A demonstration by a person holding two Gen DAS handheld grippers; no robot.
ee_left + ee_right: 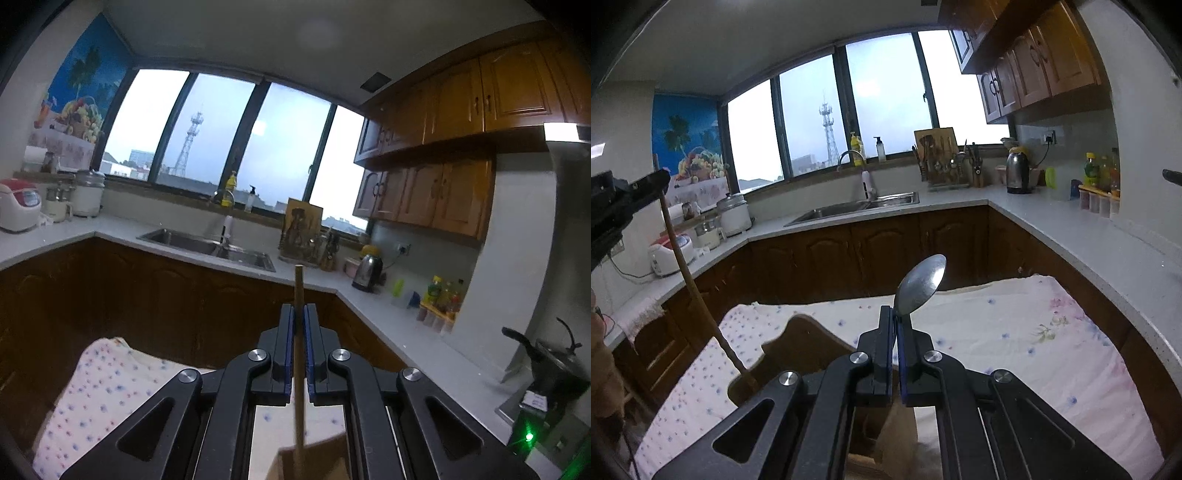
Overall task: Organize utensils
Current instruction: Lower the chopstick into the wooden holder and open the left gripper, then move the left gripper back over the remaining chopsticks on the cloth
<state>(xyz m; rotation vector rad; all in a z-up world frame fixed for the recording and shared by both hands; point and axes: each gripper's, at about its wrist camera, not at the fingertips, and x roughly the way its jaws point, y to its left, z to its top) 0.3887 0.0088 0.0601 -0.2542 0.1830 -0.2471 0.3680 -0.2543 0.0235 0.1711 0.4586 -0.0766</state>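
Note:
My left gripper [299,314] is shut on a thin wooden chopstick [298,291] that runs upright between its blue pads, its lower end going down toward a wooden holder [314,458]. In the right wrist view the left gripper [650,182] shows at far left holding the chopstick [687,273], whose lower end reaches into the wooden utensil box [801,339]. My right gripper [894,317] is shut on a metal spoon [921,282], bowl up, above the box.
The box sits on a table with a floral cloth [1015,332]. An L-shaped counter [1071,236] holds a sink [857,206], a kettle [1017,171], a knife rack [942,162], bottles and a rice cooker [670,254]. A pot [554,365] stands at right.

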